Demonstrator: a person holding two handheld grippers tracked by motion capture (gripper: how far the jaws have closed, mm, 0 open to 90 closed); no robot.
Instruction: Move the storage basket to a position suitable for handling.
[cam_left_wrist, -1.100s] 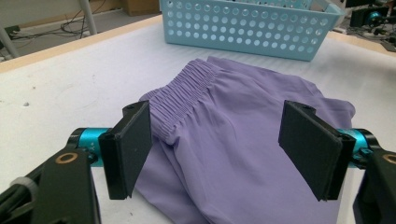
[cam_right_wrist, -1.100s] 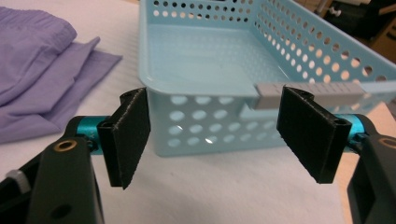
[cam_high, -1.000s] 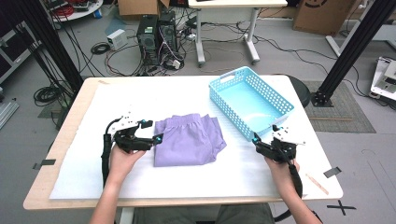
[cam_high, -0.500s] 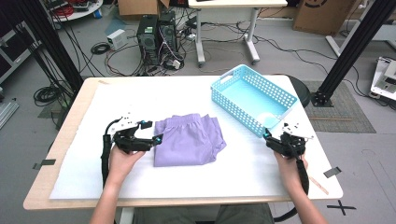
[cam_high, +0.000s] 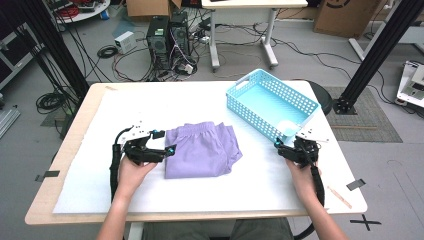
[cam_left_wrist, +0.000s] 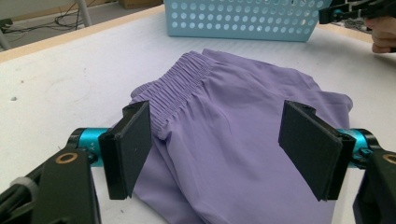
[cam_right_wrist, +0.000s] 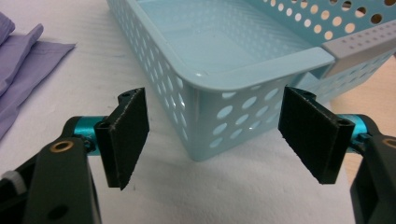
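Centrally on the white-covered table (cam_high: 200, 100) lie folded lilac fabric shorts (cam_high: 200, 150); the left gripper (cam_left_wrist: 219, 144), jaws apart, straddles their edge; the right gripper (cam_right_wrist: 215, 135), jaws apart, faces a perforated pale-blue plastic basket's (cam_right_wrist: 224, 60) corner, seemingly ready to steady it.

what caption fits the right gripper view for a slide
Open right gripper facing a corner of the empty blue basket, with purple shorts at the left edge.

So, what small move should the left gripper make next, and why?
Probably close the left gripper on the purple shorts. Its jaws stand open on either side of the folded edge near the waistband, so nothing is held yet, and the empty blue basket sits close by.
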